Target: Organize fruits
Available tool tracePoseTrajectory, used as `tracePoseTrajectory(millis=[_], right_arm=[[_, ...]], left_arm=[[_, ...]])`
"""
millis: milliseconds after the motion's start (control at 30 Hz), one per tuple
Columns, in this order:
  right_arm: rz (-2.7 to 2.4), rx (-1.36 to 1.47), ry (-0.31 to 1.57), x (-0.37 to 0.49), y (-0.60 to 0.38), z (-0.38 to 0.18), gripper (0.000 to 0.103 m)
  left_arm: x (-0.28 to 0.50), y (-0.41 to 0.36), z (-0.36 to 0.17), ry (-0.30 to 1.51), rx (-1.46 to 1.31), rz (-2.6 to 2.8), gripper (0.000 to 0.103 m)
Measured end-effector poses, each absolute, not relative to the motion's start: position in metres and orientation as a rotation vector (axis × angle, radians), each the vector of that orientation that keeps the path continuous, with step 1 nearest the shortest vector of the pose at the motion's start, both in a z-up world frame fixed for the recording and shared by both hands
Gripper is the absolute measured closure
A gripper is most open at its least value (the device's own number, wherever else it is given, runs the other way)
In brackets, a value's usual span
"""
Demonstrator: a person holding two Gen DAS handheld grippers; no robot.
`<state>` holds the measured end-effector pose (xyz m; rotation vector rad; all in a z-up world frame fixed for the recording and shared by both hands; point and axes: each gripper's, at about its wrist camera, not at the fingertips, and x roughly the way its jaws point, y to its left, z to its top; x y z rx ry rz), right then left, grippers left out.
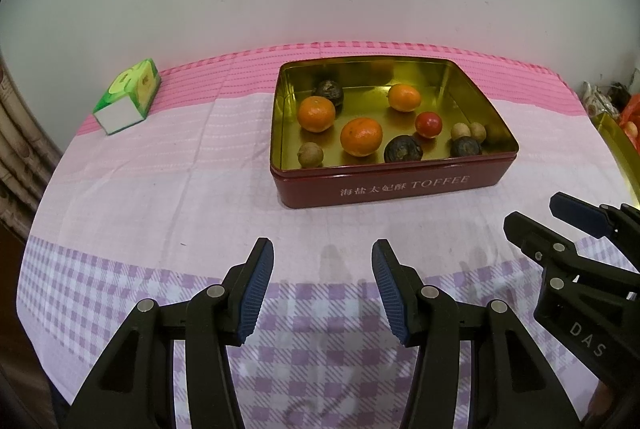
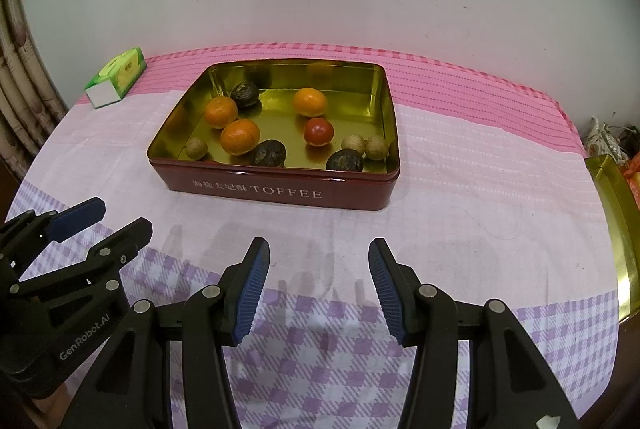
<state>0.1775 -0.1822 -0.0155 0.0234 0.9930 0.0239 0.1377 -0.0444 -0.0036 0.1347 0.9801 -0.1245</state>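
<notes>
Nearest, left gripper and right gripper poised side by side above the checked cloth, jaws parted, nothing between them. Beyond, red toffee tin holding three oranges, a red fruit, dark and tan ones. Farther left, green box.

Two handheld tools, matching build, black frames with blue pads.

The left tool has matte black plastic linkage arms with triangular cut-outs, round silver pivot pins at each joint, and ribbed dark-blue pads on the inner face of both fingers. The right tool is of the same pattern: black arms, silver pins, ribbed blue pads. White lettering is printed on the bodies: "GenRobot.AI" on the left unit's side, "DAS" on the right unit's.
</notes>
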Motion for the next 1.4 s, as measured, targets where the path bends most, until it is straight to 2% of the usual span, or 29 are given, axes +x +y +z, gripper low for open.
tracePoseTrajectory(millis=[1400], right_arm=[[0.022,0.026,1.005,0.177,-0.1842,-0.0209,0.054]], left_arm=[[0.1384,-0.046,-0.008,0.992,0.165,-0.133,0.05]])
